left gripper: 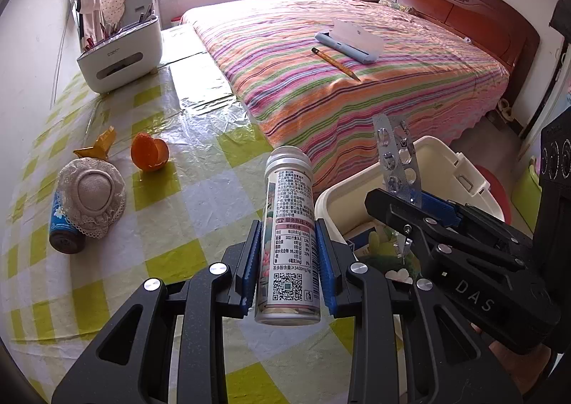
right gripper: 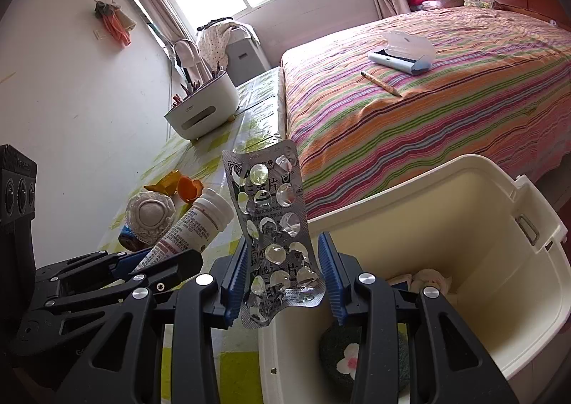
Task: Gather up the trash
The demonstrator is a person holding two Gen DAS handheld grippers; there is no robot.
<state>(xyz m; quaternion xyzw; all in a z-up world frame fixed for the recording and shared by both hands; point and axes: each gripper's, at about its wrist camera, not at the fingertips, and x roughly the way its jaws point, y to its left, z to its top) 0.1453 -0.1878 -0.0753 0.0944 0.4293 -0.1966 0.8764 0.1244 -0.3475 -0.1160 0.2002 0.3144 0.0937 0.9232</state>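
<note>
My left gripper (left gripper: 288, 263) is shut on a white labelled bottle (left gripper: 289, 236), held upright over the checked table's edge; the bottle (right gripper: 194, 225) also shows at the left of the right wrist view. My right gripper (right gripper: 282, 273) is shut on an empty silver blister pack (right gripper: 276, 225), which stands up between the blue pads. That pack (left gripper: 398, 157) hangs above the cream bin (left gripper: 442, 161) in the left wrist view. The cream bin (right gripper: 481, 225) sits just right of both grippers, with a few items at its bottom.
On the green-checked table (left gripper: 185, 197) lie an orange peel (left gripper: 149, 151), a yellow folded wrapper (left gripper: 98, 145), and a blue can under a lace cover (left gripper: 91, 197). A white organiser (left gripper: 119, 56) stands at the back. The striped bed (left gripper: 349, 82) carries a pencil and a pencil case.
</note>
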